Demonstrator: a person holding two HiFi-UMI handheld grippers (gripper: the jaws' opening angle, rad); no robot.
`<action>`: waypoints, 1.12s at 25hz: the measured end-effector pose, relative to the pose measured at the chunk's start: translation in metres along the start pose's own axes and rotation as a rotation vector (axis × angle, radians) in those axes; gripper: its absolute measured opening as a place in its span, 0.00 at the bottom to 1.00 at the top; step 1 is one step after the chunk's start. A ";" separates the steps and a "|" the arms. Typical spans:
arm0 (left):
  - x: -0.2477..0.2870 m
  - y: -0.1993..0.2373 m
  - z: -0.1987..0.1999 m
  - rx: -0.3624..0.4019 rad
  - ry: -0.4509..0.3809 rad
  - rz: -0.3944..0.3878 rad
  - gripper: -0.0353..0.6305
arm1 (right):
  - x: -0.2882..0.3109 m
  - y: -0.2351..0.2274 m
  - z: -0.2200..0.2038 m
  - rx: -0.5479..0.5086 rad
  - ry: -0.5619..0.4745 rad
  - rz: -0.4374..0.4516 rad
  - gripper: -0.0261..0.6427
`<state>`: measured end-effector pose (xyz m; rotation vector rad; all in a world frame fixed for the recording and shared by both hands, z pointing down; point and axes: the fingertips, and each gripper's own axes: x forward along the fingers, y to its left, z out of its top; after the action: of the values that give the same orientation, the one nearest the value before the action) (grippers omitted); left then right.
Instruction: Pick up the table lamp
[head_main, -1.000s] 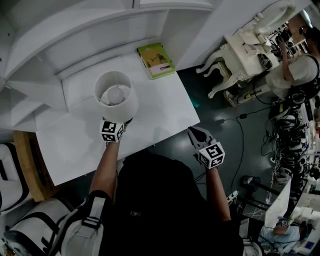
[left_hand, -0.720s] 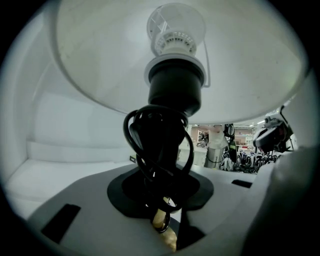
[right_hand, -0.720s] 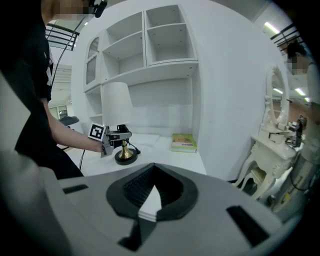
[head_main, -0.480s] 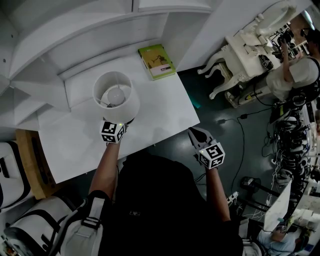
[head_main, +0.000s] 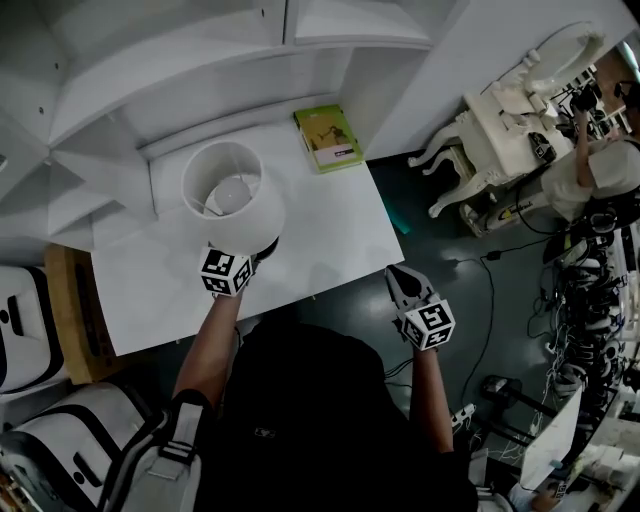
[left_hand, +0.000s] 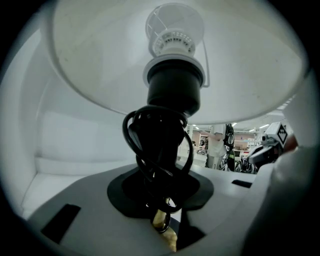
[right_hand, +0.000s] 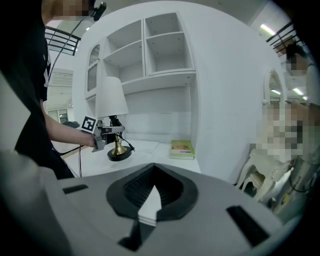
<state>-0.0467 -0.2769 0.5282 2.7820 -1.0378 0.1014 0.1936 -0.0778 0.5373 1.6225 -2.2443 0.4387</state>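
Lamp (head_main: 232, 195): risen with left gripper (right_hand: 115, 130) since a second ago, shade nearer the head camera, base just over desk (head_main: 330, 235). Axis upright, shade up; jaws narrow, clamped on brass stem (left_hand: 161, 222) from the person's side. Right gripper (head_main: 404, 285): jaws together, empty, off the desk edge, farther.

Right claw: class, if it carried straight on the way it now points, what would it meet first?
Probably the white table top, short of the green book: the right claw tilts down toward it with nothing in between. Depth is unclear.
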 end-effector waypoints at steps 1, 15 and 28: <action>-0.003 -0.001 0.004 0.005 0.002 0.000 0.22 | -0.002 -0.002 0.002 -0.003 -0.004 -0.004 0.05; -0.044 0.006 0.040 0.060 0.039 0.030 0.22 | 0.025 0.022 0.034 -0.005 -0.060 0.042 0.05; -0.054 0.018 0.049 0.073 0.036 0.009 0.22 | 0.036 0.037 0.042 -0.028 -0.062 0.044 0.05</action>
<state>-0.0990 -0.2643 0.4754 2.8296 -1.0589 0.1933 0.1445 -0.1159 0.5135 1.5965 -2.3248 0.3704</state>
